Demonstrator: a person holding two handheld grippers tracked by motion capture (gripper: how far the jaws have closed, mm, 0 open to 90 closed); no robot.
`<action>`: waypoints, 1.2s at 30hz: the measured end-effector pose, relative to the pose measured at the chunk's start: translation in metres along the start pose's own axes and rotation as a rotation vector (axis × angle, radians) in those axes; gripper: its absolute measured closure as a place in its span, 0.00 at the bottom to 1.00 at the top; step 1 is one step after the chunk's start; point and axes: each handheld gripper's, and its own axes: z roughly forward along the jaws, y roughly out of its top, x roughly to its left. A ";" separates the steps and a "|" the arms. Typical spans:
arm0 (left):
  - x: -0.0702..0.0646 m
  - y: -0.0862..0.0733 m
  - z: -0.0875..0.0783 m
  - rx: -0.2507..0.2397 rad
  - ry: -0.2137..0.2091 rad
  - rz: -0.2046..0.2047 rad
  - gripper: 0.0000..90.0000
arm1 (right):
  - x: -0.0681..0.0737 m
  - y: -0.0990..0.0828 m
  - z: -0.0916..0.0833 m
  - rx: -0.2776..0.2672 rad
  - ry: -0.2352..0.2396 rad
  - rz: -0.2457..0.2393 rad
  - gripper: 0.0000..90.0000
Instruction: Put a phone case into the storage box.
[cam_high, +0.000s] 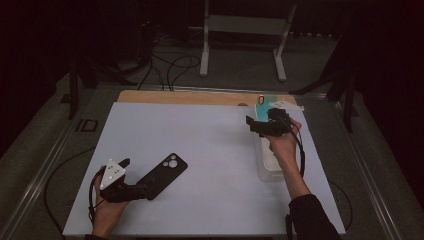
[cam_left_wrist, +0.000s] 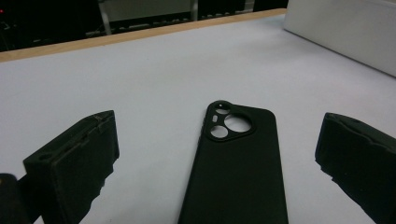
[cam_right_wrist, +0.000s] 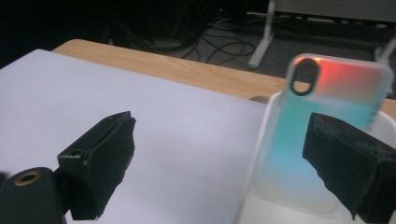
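Observation:
A black phone case (cam_high: 163, 174) lies flat on the white mat, camera cutout pointing away from me. My left gripper (cam_high: 135, 176) is open at the case's near end, and in the left gripper view the case (cam_left_wrist: 238, 163) lies between the two jaws with neither touching it. At the far right, a teal-to-orange iridescent phone case (cam_high: 264, 103) leans tilted in the far end of a white tray (cam_high: 270, 172). My right gripper (cam_high: 254, 125) hovers open over that tray. In the right gripper view the iridescent case (cam_right_wrist: 322, 98) stands just beyond the right jaw.
The white mat (cam_high: 200, 145) covers most of a wooden table, whose bare strip (cam_high: 190, 97) shows along the far edge. Cables (cam_high: 172, 65) and a white stand's legs (cam_high: 205, 55) are on the floor beyond. The tray's side (cam_left_wrist: 345, 32) rises at the upper right of the left gripper view.

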 end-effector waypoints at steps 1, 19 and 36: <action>0.000 0.000 0.000 0.000 0.000 -0.001 0.00 | 0.003 -0.001 -0.003 -0.003 0.010 -0.006 0.10; 0.001 -0.001 0.002 0.010 -0.005 -0.002 0.00 | 0.033 -0.035 -0.050 -0.072 0.105 -0.067 0.10; 0.004 0.002 0.000 0.000 -0.016 -0.014 0.00 | 0.040 -0.081 -0.072 -0.101 0.145 -0.070 0.10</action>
